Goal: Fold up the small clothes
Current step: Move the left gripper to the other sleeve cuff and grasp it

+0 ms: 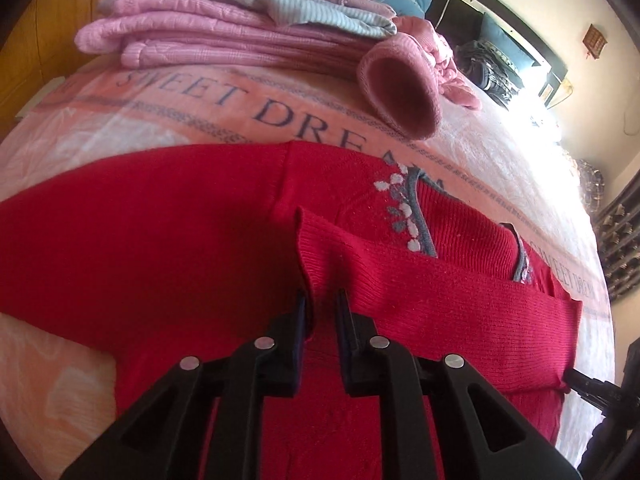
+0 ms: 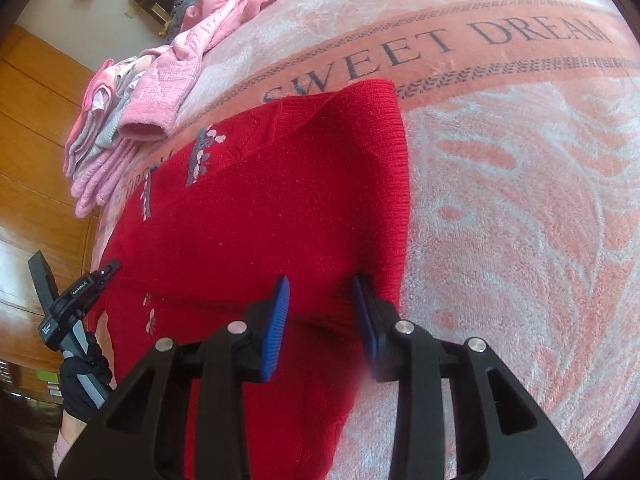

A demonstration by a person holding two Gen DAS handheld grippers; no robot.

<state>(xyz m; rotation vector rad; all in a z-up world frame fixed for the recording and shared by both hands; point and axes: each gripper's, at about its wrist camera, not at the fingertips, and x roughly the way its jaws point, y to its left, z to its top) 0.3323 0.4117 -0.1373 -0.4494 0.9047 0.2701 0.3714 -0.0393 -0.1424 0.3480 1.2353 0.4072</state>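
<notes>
A red knit sweater with grey and white embroidery lies across the pink "SWEET DREAM" blanket. My left gripper is shut on a raised ribbed fold of the sweater, with fabric pinched between its narrow jaws. In the right wrist view the same sweater spreads below my right gripper. That gripper stands open over the sweater's near right edge, its blue pads wide apart. The left gripper shows at the sweater's left edge, held by a black-gloved hand.
A stack of folded pink and grey clothes sits at the far side of the bed. A loose pink garment with an open cuff lies beside it. Wooden cupboards stand past the bed's left edge. Bare blanket stretches to the right.
</notes>
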